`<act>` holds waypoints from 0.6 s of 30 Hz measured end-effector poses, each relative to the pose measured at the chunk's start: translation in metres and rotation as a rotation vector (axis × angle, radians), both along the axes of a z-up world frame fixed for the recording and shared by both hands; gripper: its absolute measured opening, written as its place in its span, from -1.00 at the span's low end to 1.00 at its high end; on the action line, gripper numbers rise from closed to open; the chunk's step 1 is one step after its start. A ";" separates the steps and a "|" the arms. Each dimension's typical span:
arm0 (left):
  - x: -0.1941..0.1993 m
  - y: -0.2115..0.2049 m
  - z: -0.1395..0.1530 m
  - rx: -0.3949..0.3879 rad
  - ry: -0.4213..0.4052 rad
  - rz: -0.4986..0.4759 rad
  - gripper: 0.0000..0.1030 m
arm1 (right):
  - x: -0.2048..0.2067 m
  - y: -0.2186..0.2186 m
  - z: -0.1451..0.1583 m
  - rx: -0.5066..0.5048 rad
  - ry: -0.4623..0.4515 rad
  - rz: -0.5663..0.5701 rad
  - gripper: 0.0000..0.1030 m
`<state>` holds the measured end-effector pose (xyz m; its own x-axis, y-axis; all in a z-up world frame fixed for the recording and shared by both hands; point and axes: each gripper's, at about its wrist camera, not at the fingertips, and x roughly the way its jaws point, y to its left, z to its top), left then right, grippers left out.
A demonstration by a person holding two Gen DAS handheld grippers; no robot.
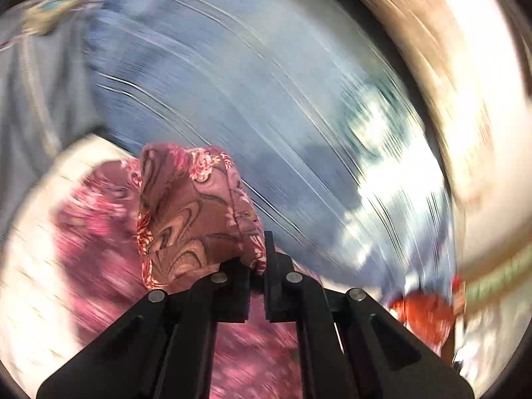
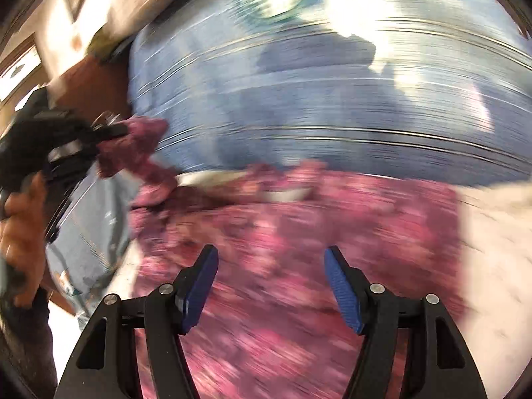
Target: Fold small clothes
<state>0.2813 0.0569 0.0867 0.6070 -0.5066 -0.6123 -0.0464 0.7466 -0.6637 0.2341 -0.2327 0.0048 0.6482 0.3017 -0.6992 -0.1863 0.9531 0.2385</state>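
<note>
A blue striped bedspread (image 2: 299, 106), smeared by motion blur, fills the far side of both views. On it, at the near edge, my pink floral garment (image 2: 299, 226) lies spread over a white cloth (image 2: 492, 232). My left gripper (image 1: 257, 266) is clamped tight on a bunched corner of the garment, the patterned fabric standing up from between the black fingers. My right gripper (image 2: 271, 286) hangs over the middle of the garment, blue pads (image 2: 199, 292) wide apart and holding nothing. A small red object (image 1: 422, 316) sits blurred by the bedspread's edge.
</note>
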 end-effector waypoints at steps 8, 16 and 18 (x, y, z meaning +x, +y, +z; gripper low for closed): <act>-0.051 -0.201 -0.109 0.194 0.335 -0.417 -0.74 | -0.078 -0.132 0.002 -0.036 0.025 -0.251 0.34; -0.113 -0.103 -0.056 0.094 0.157 -0.390 -0.11 | -0.077 -0.122 -0.010 0.184 0.054 -0.177 0.34; -0.124 -0.059 -0.042 0.111 0.106 -0.301 0.25 | -0.069 -0.100 -0.019 0.285 0.086 -0.118 0.34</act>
<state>0.1575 -0.0025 0.0446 0.3706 -0.5803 -0.7252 0.1225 0.8045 -0.5812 0.1647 -0.3327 -0.0142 0.6326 0.4199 -0.6507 -0.0463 0.8592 0.5095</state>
